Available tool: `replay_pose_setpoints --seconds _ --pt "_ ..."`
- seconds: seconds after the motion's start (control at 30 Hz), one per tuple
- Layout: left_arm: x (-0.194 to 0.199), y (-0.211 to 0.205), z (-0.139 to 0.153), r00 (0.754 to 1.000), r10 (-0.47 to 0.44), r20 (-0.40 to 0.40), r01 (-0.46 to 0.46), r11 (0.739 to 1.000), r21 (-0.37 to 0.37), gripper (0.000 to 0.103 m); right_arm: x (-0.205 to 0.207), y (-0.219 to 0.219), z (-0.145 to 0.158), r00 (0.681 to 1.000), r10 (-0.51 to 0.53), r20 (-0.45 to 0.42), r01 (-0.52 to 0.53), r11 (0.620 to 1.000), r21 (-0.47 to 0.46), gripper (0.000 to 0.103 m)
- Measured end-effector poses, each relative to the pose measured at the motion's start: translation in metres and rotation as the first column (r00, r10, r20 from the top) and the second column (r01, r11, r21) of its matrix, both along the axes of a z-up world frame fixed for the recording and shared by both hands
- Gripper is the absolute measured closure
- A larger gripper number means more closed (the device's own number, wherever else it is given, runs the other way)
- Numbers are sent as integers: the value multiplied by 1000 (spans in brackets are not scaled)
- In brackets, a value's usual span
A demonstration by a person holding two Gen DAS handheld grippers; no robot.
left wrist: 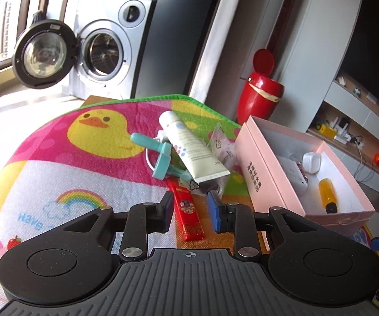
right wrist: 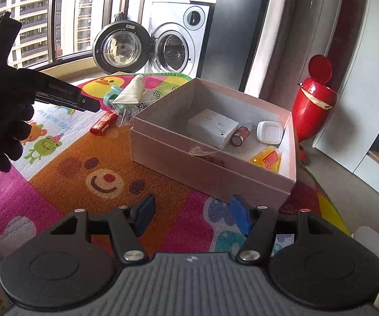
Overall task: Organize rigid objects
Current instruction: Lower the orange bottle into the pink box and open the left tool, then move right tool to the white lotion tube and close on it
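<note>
I'm reading "Have" on the mat (left wrist: pixel 31 218) and "GenRobot.AI" on my left gripper (right wrist: pixel 61 91); the box's (left wrist: pixel 255 173) Chinese print stays illegible.

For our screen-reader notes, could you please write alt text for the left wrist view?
The open left gripper hovers over a red packet on a cartoon play mat, with a white tube beyond and a pink box to the right.

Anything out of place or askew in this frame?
Yes. Beside the pink box, the leftover items lie in a jumble: the white tube rests tilted across a teal tool and a clear bag, with the red stick poking out below. Nothing looks spilled or broken.
</note>
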State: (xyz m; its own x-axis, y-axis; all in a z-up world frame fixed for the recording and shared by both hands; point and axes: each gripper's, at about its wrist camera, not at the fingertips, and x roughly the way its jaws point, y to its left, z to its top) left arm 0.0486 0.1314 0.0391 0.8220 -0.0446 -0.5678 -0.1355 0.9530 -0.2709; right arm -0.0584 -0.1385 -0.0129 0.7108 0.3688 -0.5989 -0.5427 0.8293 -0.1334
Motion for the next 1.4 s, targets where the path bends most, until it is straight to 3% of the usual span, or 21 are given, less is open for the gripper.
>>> replay_pose_setpoints --seconds 0.2,0.37,0.5,0.7,0.73,0.77,0.83,0.97,1.1,1.2,1.23,1.27,1.33,1.4 --pt "-3 4 8 997 40 61 -41 999 13 72 31 23 47 998 42 -39 -35 986 165 40" --pt "-28 19 1 998 36 42 -37 999 28 72 89 89 70 987 109 -121 -84 977 195 40" --pt "-46 33 -5 998 37 42 -38 999 19 72 152 163 60 973 83 -215 -47 985 165 40" --pt "-61 53 -11 1000 10 26 -9 999 -35 72 223 230 22 944 -27 -328 63 993 101 40" --pt "-64 56 -12 999 14 29 -13 999 -42 72 226 236 16 938 -37 -344 71 994 87 47" --pt "-65 60 -12 999 19 33 -18 998 -52 72 226 238 12 931 -30 -365 65 994 86 58" --pt "-68 69 -12 998 35 47 -32 997 -75 72 213 240 12 933 16 -361 17 996 88 67" --pt "-66 78 -10 996 44 83 -35 994 -101 72 170 228 14 905 156 -395 -120 986 115 67" --pt "-52 69 -4 996 -5 91 10 999 -54 72 110 195 20 898 239 -370 -221 971 92 67" --pt "-35 50 -1 994 -78 72 77 997 25 72 67 161 24 912 278 -303 -275 960 53 68" --pt "-30 43 0 993 -105 62 102 994 45 72 59 152 24 916 282 -287 -282 959 43 78" --pt "-26 37 1 990 -130 53 128 990 53 72 46 139 24 918 288 -271 -290 956 32 84" --pt "-15 22 -2 980 -200 21 200 979 28 72 29 115 25 928 277 -248 -279 960 26 84" --pt "-7 7 -6 978 -206 -2 206 978 26 72 16 95 22 946 248 -207 -253 967 3 84"
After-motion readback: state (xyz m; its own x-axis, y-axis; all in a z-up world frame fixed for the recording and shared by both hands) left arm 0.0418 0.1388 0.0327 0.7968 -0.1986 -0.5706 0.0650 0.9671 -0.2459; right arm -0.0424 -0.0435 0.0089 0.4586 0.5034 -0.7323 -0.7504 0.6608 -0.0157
